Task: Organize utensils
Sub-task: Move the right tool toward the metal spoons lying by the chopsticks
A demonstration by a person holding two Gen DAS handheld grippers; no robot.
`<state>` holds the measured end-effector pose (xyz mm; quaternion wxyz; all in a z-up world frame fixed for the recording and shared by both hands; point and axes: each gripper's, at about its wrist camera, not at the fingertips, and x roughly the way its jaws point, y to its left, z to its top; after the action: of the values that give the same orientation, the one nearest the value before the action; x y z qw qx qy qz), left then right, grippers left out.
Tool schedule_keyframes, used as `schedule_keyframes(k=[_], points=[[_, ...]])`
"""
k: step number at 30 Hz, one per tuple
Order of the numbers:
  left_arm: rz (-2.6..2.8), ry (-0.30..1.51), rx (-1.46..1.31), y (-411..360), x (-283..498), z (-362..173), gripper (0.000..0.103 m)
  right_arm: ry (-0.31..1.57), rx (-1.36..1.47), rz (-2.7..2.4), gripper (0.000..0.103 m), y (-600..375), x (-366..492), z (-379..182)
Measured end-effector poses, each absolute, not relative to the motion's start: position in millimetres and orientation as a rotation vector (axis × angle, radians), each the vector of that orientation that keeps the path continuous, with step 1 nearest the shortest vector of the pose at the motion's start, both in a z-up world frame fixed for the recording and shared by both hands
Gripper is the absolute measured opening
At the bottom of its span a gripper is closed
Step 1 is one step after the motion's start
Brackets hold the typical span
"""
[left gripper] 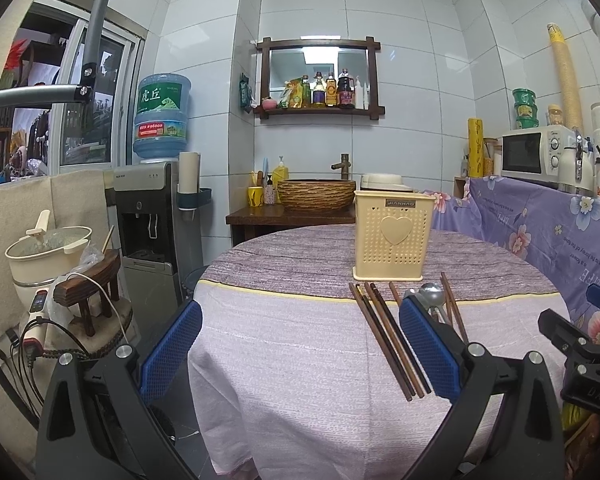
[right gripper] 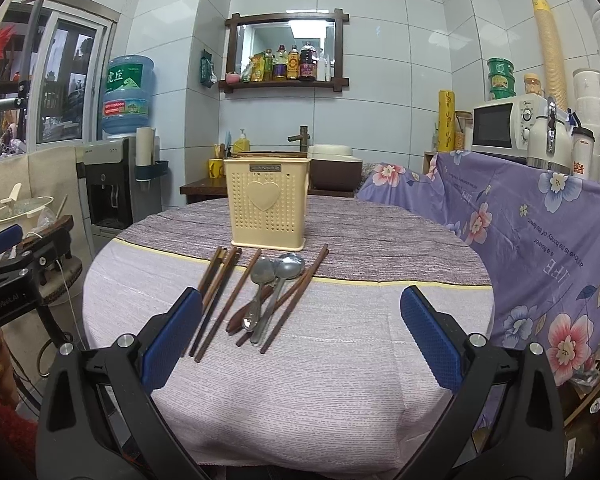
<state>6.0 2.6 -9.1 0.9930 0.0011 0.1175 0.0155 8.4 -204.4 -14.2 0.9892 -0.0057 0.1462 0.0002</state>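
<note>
A cream perforated utensil holder [right gripper: 267,209] with a heart on its front stands upright on the round table [right gripper: 320,360]; it also shows in the left wrist view [left gripper: 392,236]. In front of it lie several brown chopsticks [right gripper: 224,300] and metal spoons [right gripper: 278,280], loose on the cloth. In the left wrist view the chopsticks [left gripper: 388,340] lie beside my left gripper's right finger, with a spoon [left gripper: 432,296] behind it. My left gripper [left gripper: 300,352] is open and empty. My right gripper [right gripper: 300,340] is open and empty, just short of the utensils.
A water dispenser [left gripper: 152,216] and a rice cooker [left gripper: 44,248] stand to the left of the table. A counter draped in purple floral cloth [right gripper: 540,240] carries a microwave [right gripper: 508,126] on the right. A basin [left gripper: 316,194] stands on a wooden stand behind the table.
</note>
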Motion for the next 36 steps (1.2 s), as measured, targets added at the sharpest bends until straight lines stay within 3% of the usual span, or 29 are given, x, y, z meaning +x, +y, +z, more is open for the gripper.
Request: schedule_keyframes(k=[14,20,24,27,28,31,36], points=[[-0.045,0.512,0.041,18.5,82.7,-23.1,0.097,0.521,-0.022,-0.088,0.098,-244.4,87.7,-28.7],[-0.131,0.678,0.007,11.1,133.7,-25.2,0.078,0.612,-0.040,-0.015,0.097,-232.0,130.8,-28.0],[-0.162,0.748,-0.025,5.7,156.1,-29.0,0.069,0.662,-0.023,0.078,0.075,-214.8,157.6,-23.4],[-0.156,0.758,-0.039,2.6,163.8,-29.8,0.067,0.703,-0.025,0.132,0.058,-200.5,176.4,-25.8],[-0.156,0.758,-0.044,1.9,163.9,-30.5,0.067,0.725,-0.027,0.145,0.047,-195.8,183.5,-27.8],[-0.156,0.768,-0.040,0.1,166.2,-32.8,0.067,0.807,-0.004,0.189,0.028,-185.0,203.4,-39.5],[-0.151,0.789,-0.038,1.6,172.4,-36.8,0.067,0.890,0.042,0.176,0.019,-181.8,224.9,-56.4]])
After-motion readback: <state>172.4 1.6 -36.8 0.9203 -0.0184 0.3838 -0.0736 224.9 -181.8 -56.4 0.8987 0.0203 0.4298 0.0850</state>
